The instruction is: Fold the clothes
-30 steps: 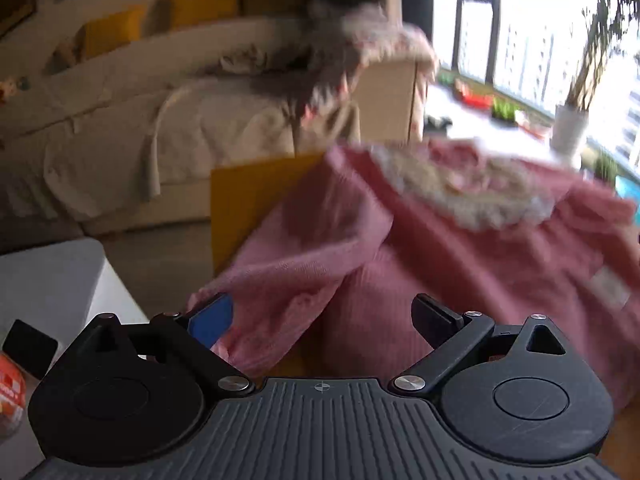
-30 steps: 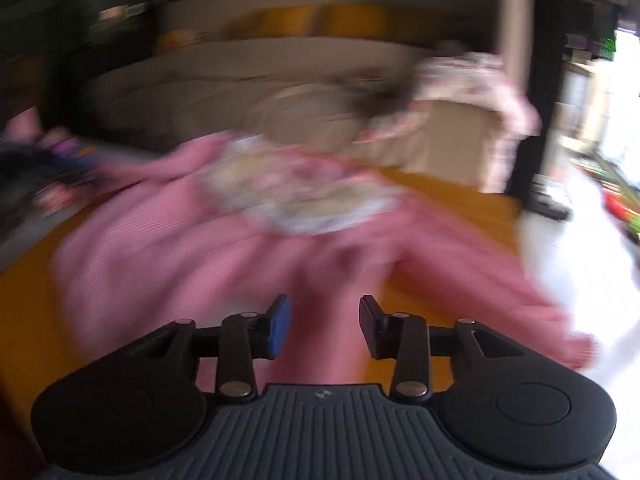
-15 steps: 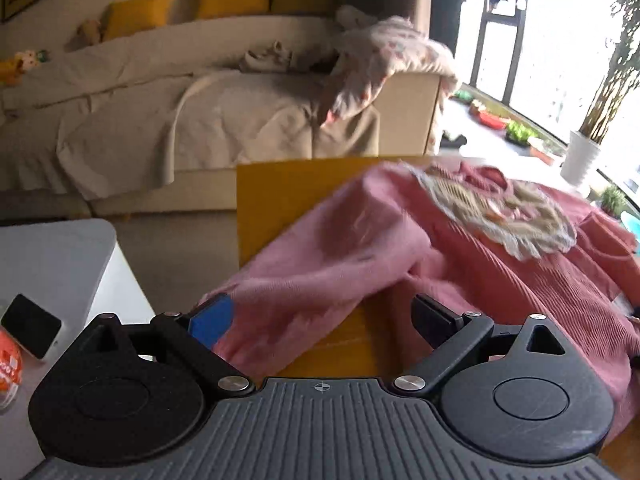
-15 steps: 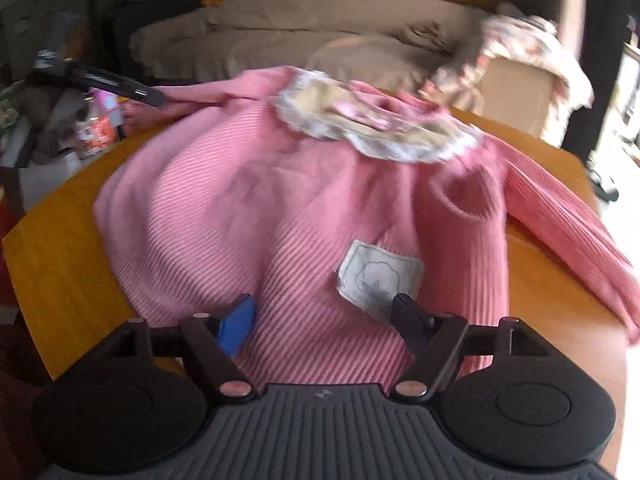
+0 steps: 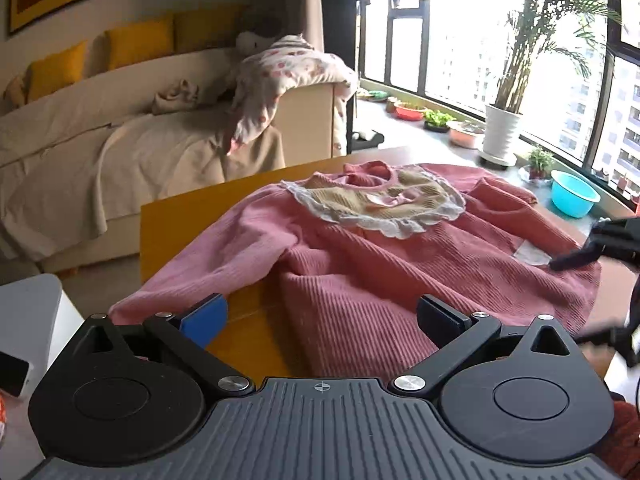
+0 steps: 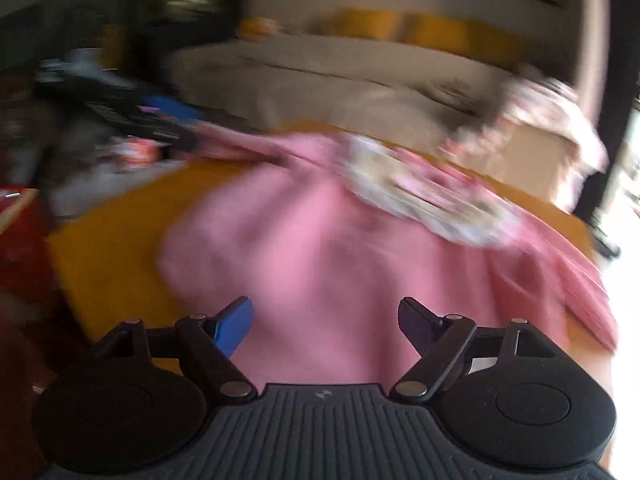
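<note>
A pink ribbed child's sweater [image 5: 400, 264] with a cream lace collar [image 5: 384, 204] lies spread front-up on the yellow-orange table [image 5: 180, 224]. Its near sleeve [image 5: 200, 280] runs toward my left gripper [image 5: 320, 320], which is open and empty just above the sleeve cuff and hem. The right wrist view is blurred: the sweater [image 6: 340, 264] lies ahead of my right gripper [image 6: 324, 324], which is open and empty over the hem. The right gripper shows as a dark shape [image 5: 600, 240] at the sweater's far side in the left wrist view.
A beige sofa [image 5: 120, 152] with yellow cushions and a floral blanket [image 5: 288, 68] stands behind the table. A white side table [image 5: 32, 320] with a phone is at the left. A potted plant [image 5: 502, 136] and a blue basin [image 5: 574, 198] stand by the windows.
The sweater has settled flat on the table. My right gripper opened wide and is swinging, blurring its view. My left gripper stayed open near the sleeve cuff.
</note>
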`<state>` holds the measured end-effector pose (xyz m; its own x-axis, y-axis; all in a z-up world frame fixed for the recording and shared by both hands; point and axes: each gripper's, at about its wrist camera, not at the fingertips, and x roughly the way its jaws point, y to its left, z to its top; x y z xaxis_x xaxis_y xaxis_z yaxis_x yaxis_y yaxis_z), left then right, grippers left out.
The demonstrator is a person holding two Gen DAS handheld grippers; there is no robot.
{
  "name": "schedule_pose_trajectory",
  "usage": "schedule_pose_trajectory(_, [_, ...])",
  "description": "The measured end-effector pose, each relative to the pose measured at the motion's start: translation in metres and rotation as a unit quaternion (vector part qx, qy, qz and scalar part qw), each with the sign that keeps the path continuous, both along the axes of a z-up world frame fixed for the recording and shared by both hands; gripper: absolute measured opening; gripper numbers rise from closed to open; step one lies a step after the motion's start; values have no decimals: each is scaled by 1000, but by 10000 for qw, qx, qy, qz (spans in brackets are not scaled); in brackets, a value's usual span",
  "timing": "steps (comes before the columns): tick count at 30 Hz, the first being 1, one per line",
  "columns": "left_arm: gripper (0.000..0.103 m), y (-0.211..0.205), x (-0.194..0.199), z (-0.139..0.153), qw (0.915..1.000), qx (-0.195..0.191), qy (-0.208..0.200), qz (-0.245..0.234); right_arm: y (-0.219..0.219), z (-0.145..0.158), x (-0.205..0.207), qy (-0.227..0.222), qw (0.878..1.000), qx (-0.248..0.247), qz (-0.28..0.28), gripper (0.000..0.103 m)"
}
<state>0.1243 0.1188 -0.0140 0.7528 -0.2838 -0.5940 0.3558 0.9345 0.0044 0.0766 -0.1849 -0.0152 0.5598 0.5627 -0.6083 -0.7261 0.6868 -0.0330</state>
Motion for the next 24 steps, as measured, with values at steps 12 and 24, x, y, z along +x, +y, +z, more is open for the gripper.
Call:
schedule_pose_trajectory(12, [103, 5, -36, 1, 9998, -113, 8, -156, 82, -4, 8, -533, 9924, -937, 600, 2])
schedule_pose_trajectory(24, [103, -79, -6, -15, 9972, 446, -398, -441, 27, 115, 42, -1322, 9886, 504, -521, 2])
